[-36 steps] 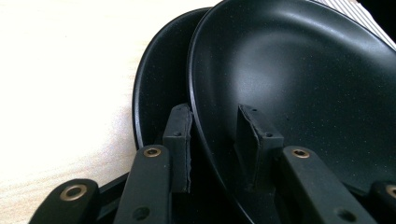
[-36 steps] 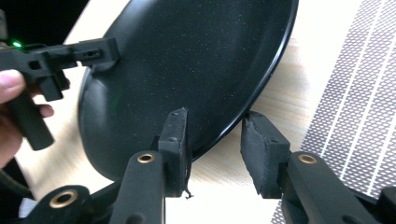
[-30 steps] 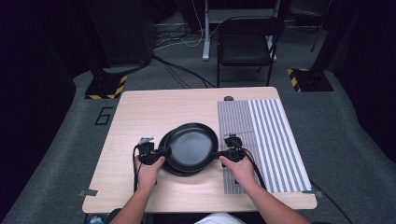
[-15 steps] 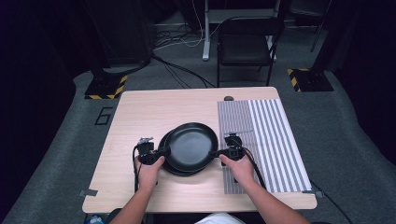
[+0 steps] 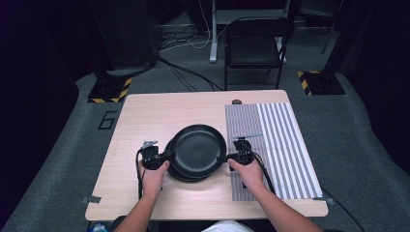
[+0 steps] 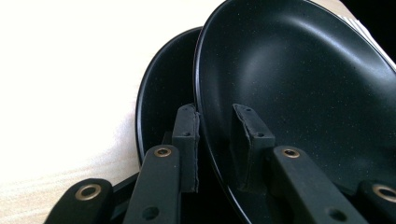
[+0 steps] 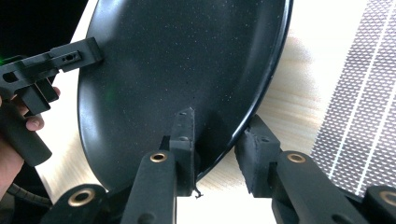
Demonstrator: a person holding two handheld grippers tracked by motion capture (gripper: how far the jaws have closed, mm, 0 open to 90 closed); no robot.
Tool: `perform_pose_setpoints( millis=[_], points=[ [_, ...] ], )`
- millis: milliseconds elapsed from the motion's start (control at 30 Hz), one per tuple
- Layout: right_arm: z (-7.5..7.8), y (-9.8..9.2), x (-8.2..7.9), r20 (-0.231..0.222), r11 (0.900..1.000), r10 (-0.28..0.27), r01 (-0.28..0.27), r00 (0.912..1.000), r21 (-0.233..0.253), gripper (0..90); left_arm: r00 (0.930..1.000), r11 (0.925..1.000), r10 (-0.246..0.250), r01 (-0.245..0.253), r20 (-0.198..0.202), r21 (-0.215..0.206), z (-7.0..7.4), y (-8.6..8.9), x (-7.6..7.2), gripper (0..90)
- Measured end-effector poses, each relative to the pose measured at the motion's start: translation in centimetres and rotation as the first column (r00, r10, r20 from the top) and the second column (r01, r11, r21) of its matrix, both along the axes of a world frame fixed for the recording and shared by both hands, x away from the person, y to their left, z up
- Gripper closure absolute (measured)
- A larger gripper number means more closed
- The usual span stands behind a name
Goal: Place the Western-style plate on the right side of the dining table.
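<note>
Forearms in from the near edge of the table point(image 5: 145, 116), hands level, one at each side of a round black plate point(image 5: 198, 147). Left gripper point(image 5: 164, 157) pinched on that upper plate's left rim, jaws narrowly parted around it; right gripper point(image 5: 227, 157) likewise clamped on the right rim. Lifted and tilted above a second black plate point(image 5: 176, 171) lying near the table's near edge. Smooth, faintly speckled matte surfaces, shallow dished shape. Pale wood-grain top; grey striped woven mat point(image 5: 280, 145) along the right edge.
</note>
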State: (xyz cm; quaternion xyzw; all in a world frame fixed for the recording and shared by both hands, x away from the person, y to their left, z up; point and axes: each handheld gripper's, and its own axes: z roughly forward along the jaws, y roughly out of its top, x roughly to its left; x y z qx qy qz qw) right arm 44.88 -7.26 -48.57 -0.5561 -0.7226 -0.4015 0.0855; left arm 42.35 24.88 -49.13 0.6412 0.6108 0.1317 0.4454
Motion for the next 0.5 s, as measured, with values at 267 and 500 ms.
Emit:
perform_pose_setpoints(
  millis=[267, 500],
  points=[
    [0.1, -0.2, 0.1, -0.018, 1.0, 0.005, -0.005, 0.9998, 0.028, 70.2, 1.0, 1.0, -0.002, 0.002, 0.004, 0.005, 0.5, 0.1, -0.1, 72.9],
    [0.4, -0.2, 0.0, -0.032, 0.999, 0.005, -0.004, 0.9995, 0.049, 70.6, 0.9995, 0.9988, -0.008, 0.006, 0.031, 0.048, 1.3, -0.1, -0.2, 72.6]
  ],
)
